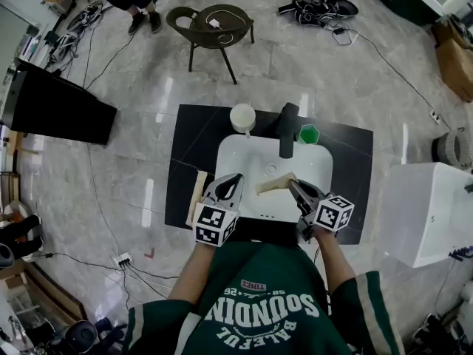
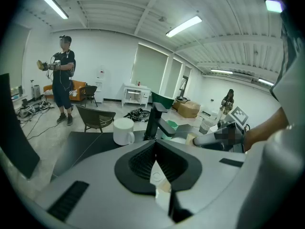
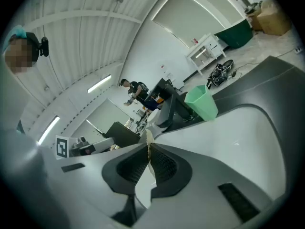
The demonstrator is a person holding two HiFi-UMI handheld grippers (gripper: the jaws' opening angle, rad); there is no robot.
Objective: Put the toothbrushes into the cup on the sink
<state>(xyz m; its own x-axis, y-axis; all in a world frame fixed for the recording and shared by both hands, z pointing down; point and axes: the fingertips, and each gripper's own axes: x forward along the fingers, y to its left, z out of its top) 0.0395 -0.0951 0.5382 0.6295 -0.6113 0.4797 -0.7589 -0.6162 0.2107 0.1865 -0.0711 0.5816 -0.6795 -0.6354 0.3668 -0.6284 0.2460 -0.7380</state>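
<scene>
**Right gripper holds a toothbrush over the sink**

Head view: the right gripper (image 1: pixel 293 184) is closed tight on a toothbrush (image 1: pixel 272 187) above the white sink (image 1: pixel 236 150). The left gripper (image 1: pixel 236 177) is near it, closed and holding nothing. A white cup (image 1: pixel 242 117), a tap (image 1: pixel 287 128) and a green cup (image 1: pixel 308 133) stand behind the sink.

Left gripper view: the left gripper (image 2: pixel 155 144) has its jaws pressed together with nothing in them. The white cup (image 2: pixel 124 131) is ahead, left of the tap (image 2: pixel 153 120).

Right gripper view: the right gripper (image 3: pixel 147 147) pinches the thin toothbrush (image 3: pixel 148 136). The green cup (image 3: pixel 202 104) is ahead, beside the tap (image 3: pixel 174 109).
</scene>
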